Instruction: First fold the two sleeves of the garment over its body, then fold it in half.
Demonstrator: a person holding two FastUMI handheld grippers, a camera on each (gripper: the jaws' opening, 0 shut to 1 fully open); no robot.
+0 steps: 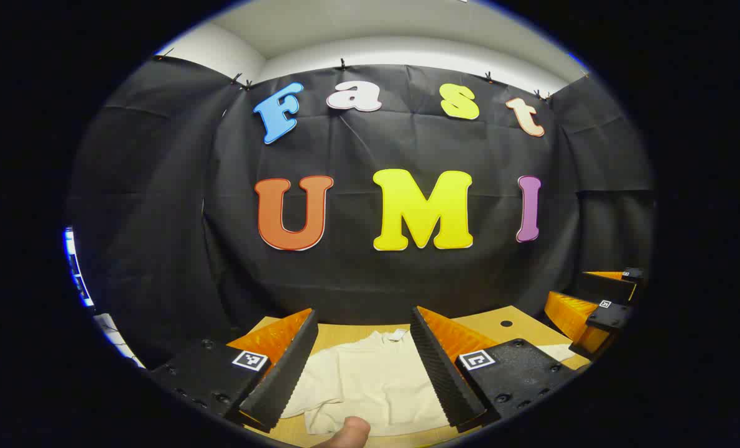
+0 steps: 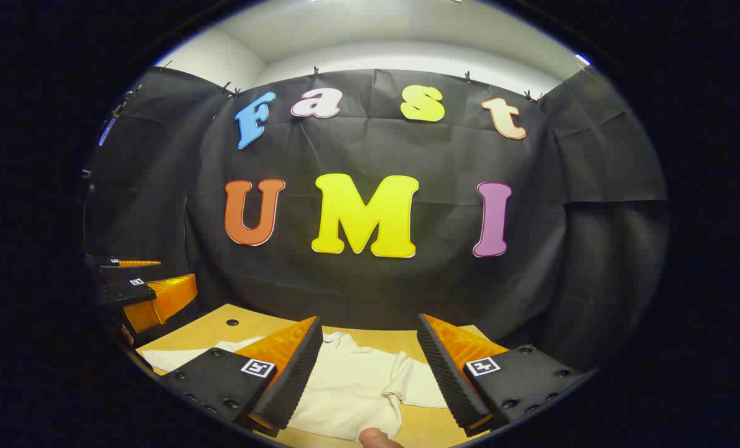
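Note:
A cream short-sleeved garment point(image 1: 364, 386) lies spread on the wooden table point(image 1: 507, 336), collar toward the far wall. In the left gripper view my left gripper point(image 1: 362, 330) hovers above it, open, the cloth showing between the fingers. The right gripper view shows the garment point(image 2: 357, 386) with one sleeve point(image 2: 420, 382) reaching right. My right gripper point(image 2: 367, 330) is open above it, nothing held. The right gripper point(image 1: 600, 311) also appears at the far right of the left gripper view, and the left gripper point(image 2: 140, 286) at the far left of the right gripper view.
The table point(image 2: 208, 330) ends close to the black cloth wall point(image 2: 370, 292) behind it. A small round hole point(image 1: 506, 323) is in the tabletop near the back. A fingertip point(image 1: 351, 432) shows at the bottom edge of the left gripper view.

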